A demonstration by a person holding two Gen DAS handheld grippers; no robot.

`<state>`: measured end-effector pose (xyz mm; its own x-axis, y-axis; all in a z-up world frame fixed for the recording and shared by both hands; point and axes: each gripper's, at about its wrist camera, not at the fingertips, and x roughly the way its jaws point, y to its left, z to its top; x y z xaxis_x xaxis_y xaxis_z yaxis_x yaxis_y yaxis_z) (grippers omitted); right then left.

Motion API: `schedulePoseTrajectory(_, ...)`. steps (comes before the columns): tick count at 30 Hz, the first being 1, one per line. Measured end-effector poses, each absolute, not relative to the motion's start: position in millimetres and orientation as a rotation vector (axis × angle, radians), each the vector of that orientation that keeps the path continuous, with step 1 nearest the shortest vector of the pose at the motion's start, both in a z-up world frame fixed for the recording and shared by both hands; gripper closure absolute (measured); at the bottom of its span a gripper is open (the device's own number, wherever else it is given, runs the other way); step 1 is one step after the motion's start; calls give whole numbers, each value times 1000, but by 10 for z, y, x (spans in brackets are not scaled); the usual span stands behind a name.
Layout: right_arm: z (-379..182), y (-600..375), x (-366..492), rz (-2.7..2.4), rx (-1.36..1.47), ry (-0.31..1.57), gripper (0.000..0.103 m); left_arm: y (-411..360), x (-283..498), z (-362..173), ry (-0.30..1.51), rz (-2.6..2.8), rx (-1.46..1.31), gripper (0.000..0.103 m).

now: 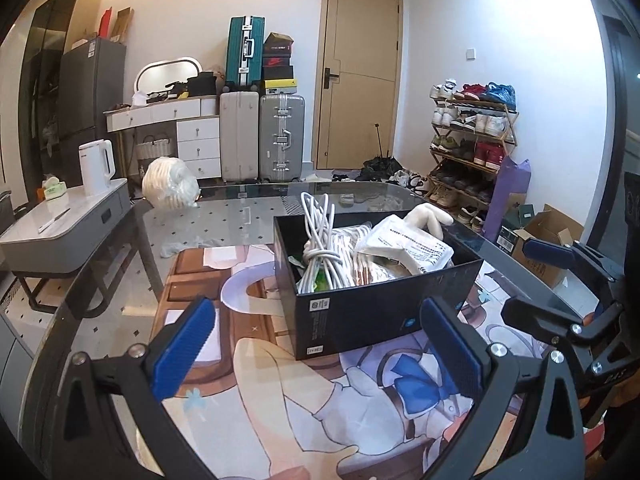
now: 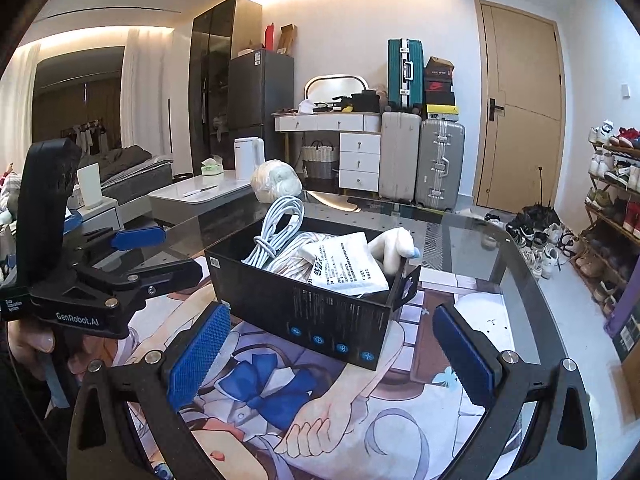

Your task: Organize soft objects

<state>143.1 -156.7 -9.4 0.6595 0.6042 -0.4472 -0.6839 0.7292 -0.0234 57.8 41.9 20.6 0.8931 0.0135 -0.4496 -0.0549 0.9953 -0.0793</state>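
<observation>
A black open box (image 1: 360, 320) (image 2: 320, 320) stands on the printed mat (image 1: 248, 392) on a glass table. Inside it lie a coiled white cable (image 1: 320, 240) (image 2: 276, 228), a white printed packet (image 1: 404, 244) (image 2: 348, 266), striped cloth (image 1: 362, 268) and a cream plush toy (image 1: 430, 216) (image 2: 394, 246) at the far corner. My left gripper (image 1: 318, 346) hangs open just before the box's near wall, empty. My right gripper (image 2: 332, 356) is also open and empty, close to the box's other side. Each gripper shows in the other's view: right (image 1: 528, 280), left (image 2: 172, 254).
A bundled white plastic bag (image 1: 170, 184) (image 2: 276, 184) rests at the table's far end. A grey side table (image 1: 64, 232) with a white kettle (image 1: 96, 166) stands to the left. Suitcases (image 1: 280, 136), a shoe rack (image 1: 472, 148) and cardboard boxes (image 1: 544, 236) line the room.
</observation>
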Motion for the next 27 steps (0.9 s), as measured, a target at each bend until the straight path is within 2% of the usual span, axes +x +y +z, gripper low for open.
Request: schedulePoseTrajectory(27,-125,-1555,1429,728,-197,429,0,462,569,183,457,42,-111,0)
